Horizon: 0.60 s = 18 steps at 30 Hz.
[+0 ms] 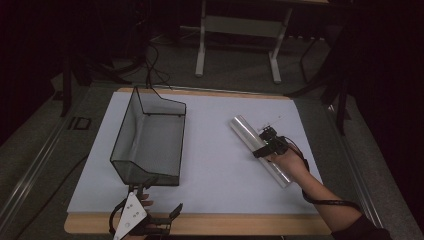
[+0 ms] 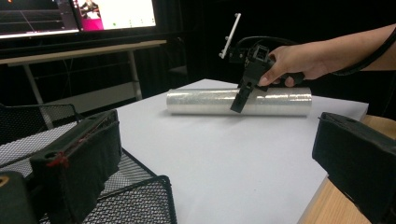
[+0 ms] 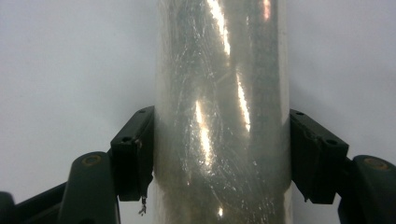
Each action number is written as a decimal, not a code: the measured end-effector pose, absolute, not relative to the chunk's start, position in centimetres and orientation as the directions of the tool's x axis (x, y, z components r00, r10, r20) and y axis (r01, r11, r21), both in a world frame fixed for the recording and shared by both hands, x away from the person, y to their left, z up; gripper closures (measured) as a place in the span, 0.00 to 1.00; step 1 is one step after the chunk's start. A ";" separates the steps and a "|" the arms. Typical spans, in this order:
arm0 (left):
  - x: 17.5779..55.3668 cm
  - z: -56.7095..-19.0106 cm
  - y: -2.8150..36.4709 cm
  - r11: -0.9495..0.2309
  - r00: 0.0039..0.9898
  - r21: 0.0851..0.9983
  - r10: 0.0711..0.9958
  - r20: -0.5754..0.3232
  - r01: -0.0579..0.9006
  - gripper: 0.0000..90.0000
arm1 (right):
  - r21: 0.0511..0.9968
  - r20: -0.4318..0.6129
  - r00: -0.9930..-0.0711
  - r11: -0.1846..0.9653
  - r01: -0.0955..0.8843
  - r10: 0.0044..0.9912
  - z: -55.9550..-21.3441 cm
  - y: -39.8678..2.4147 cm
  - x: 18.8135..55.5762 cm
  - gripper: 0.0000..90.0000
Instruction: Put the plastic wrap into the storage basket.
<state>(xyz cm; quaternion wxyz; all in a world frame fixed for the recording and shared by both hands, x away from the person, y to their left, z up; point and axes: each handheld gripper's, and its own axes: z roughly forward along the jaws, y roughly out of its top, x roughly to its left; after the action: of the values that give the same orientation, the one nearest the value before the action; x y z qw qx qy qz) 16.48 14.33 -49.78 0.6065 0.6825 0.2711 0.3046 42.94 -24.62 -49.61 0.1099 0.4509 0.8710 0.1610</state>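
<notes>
A long roll of clear film (image 1: 245, 131) lies at an angle on the white sheet at the right. My right gripper (image 1: 263, 144) comes down across the roll's middle, held by a hand. In the right gripper view the roll (image 3: 219, 70) runs up between the two black jaws, and both pads press its sides, so my right gripper (image 3: 222, 154) is shut on it. The left gripper view shows the roll (image 2: 196, 100) lying flat with the right gripper (image 2: 240, 95) on it. My left gripper (image 1: 160, 200) rests at the table's front edge, its jaws wide apart and holding nothing (image 2: 219, 140).
A black wire mesh basket (image 1: 127, 125) stands on the left half of the white sheet (image 1: 215, 165), just ahead of my left gripper; its corner (image 2: 140, 196) lies under the left jaw. A white desk frame (image 1: 240, 30) and cables sit beyond the table.
</notes>
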 end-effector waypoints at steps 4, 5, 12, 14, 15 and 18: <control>16.5 -49.8 14.2 -0.121 0.669 0.993 0.738 0.088 0.003 0.02 | 0.390 -0.035 -0.571 0.538 0.748 0.820 -49.7 -24.9 43.0 0.36; 16.5 -49.8 14.2 -0.121 0.670 0.993 0.737 0.088 0.003 0.02 | 0.390 -0.035 -0.571 0.538 0.748 0.820 -49.7 -24.9 43.0 0.36; 16.5 -49.9 14.2 -0.124 0.669 0.992 0.737 0.089 0.004 0.02 | 0.376 -0.033 -0.582 0.549 0.746 0.813 -49.6 -24.8 43.2 0.35; 16.5 -49.9 14.2 -0.127 0.669 0.992 0.737 0.092 0.004 0.02 | 0.341 -0.068 -0.586 0.570 0.747 0.808 -49.4 -24.2 43.3 0.35; 16.5 -49.9 14.2 -0.127 0.670 0.992 0.737 0.092 0.004 0.02 | 0.341 -0.068 -0.586 0.570 0.747 0.808 -49.4 -24.2 43.3 0.35; 16.5 -49.8 14.1 -0.129 0.670 0.992 0.736 0.095 0.002 0.02 | 0.302 -0.138 -0.617 0.626 0.719 0.775 -49.3 -23.3 43.4 0.34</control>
<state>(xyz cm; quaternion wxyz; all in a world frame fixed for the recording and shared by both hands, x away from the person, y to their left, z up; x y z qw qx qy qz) 16.48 14.15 -49.85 0.6029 0.6868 0.2686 0.3046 43.43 -23.28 -49.27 0.1285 0.4184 0.8925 0.1087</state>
